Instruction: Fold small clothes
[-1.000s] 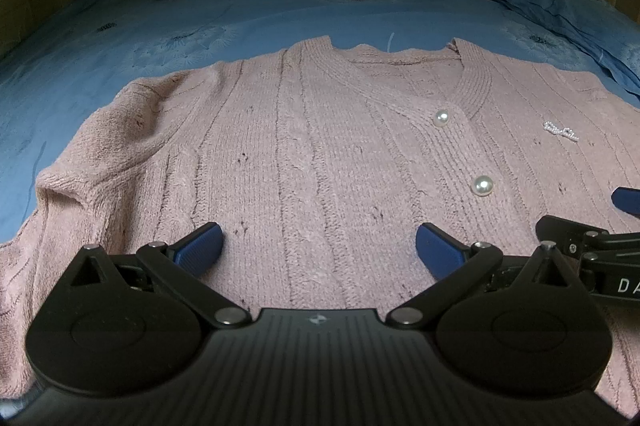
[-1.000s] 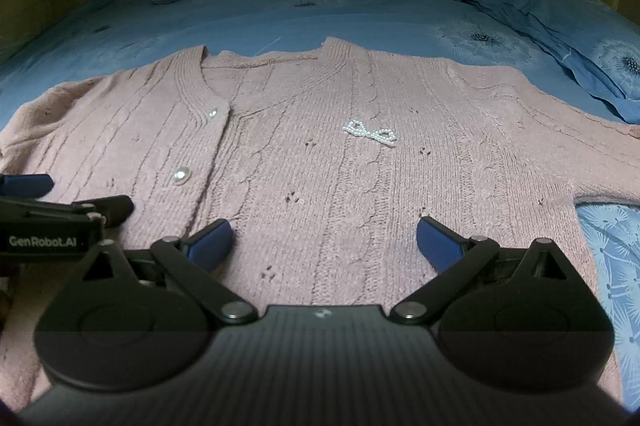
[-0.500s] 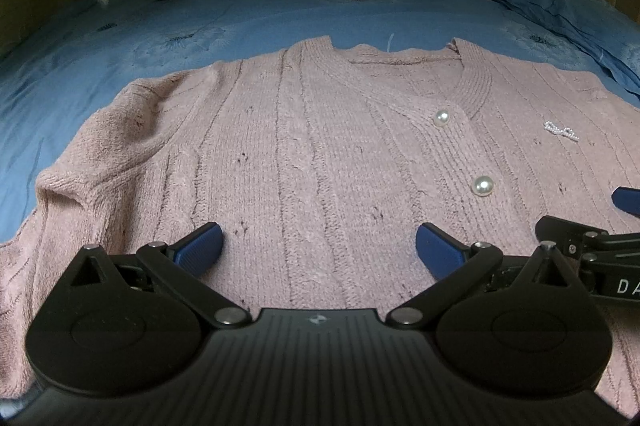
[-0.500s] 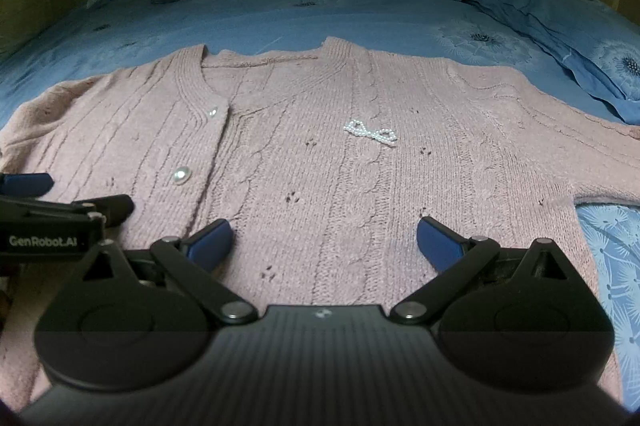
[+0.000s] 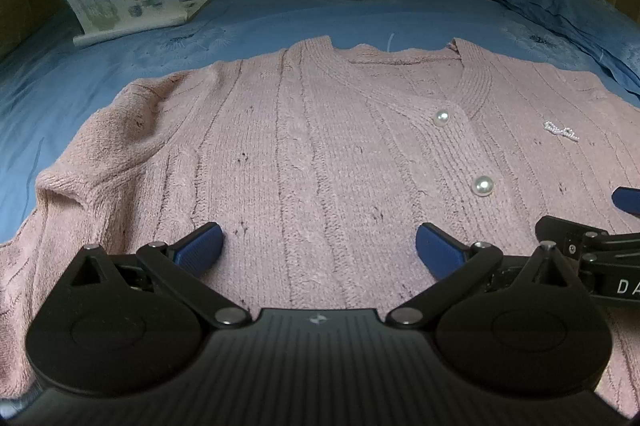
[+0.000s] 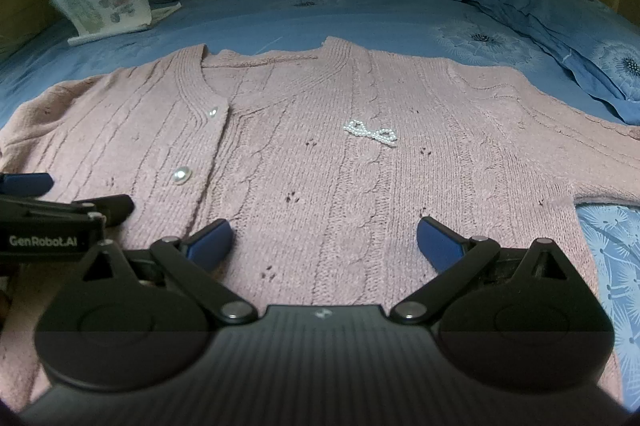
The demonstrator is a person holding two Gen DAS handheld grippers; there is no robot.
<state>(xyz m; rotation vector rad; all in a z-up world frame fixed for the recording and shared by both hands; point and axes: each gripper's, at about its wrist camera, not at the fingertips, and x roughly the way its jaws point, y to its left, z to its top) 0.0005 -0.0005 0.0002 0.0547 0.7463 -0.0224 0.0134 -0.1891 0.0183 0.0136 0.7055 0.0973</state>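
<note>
Notably, both the left gripper (image 5: 318, 246) and right gripper (image 6: 324, 240) hovered wide, empty, above the flat cardigan (image 5: 320, 153); pinching sleeves at 9 and 3 o'clock seemed best.

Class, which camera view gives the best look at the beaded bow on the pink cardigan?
The right wrist view: the beaded bow lies near the middle of the cardigan, both loops clear. In the left wrist view it sits far right, small and flattened.
</note>
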